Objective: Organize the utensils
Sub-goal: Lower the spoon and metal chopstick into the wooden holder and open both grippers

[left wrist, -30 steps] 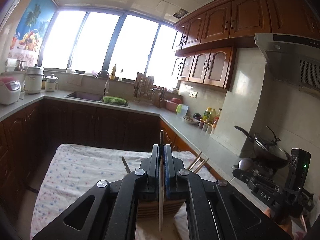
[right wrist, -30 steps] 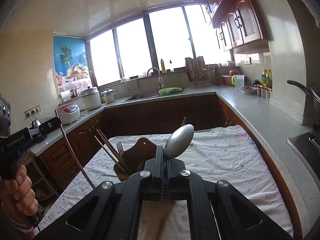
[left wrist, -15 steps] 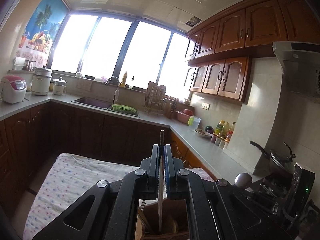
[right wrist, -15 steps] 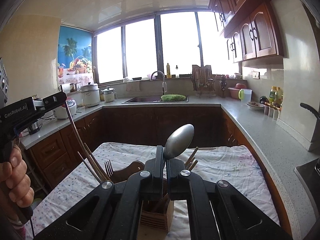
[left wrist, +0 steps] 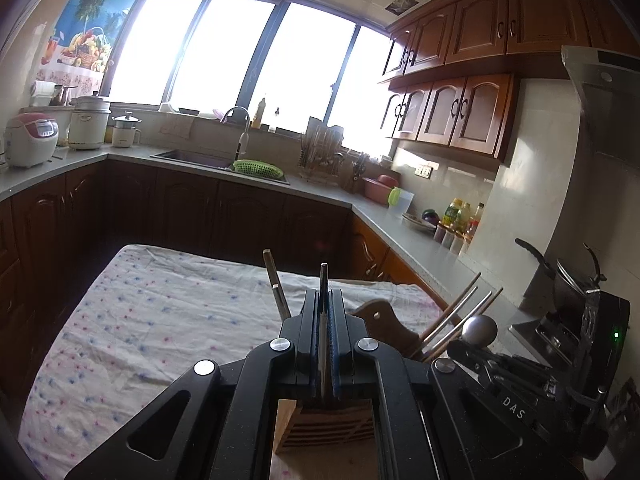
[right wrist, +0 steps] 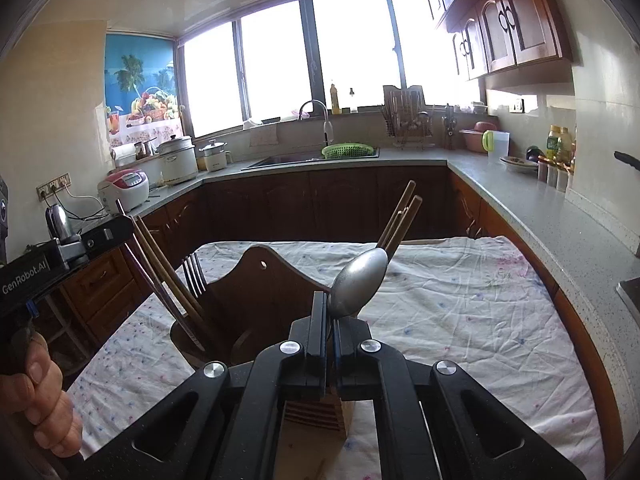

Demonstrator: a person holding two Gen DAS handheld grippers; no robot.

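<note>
Both utensils gripped, lowering toward wooden utensil holder (right wrist: 256, 308) on floral-cloth table (right wrist: 460, 320).

Left gripper (left wrist: 323, 320) clenched on thin metal utensil handle (left wrist: 323, 280), standing upright; right gripper (right wrist: 326, 320) clenched on steel spoon (right wrist: 360, 284), bowl tilted to 1 o'clock. Holder at 10 o'clock in right view, with fork (right wrist: 194, 276) and brown chopsticks (right wrist: 160, 264); slotted light-wood block (left wrist: 324, 424) at 6 o'clock under jaws. Next: line up over free slot, descend, release. Versus a second earlier: both hands lower, holder closer, block now showing.
</note>
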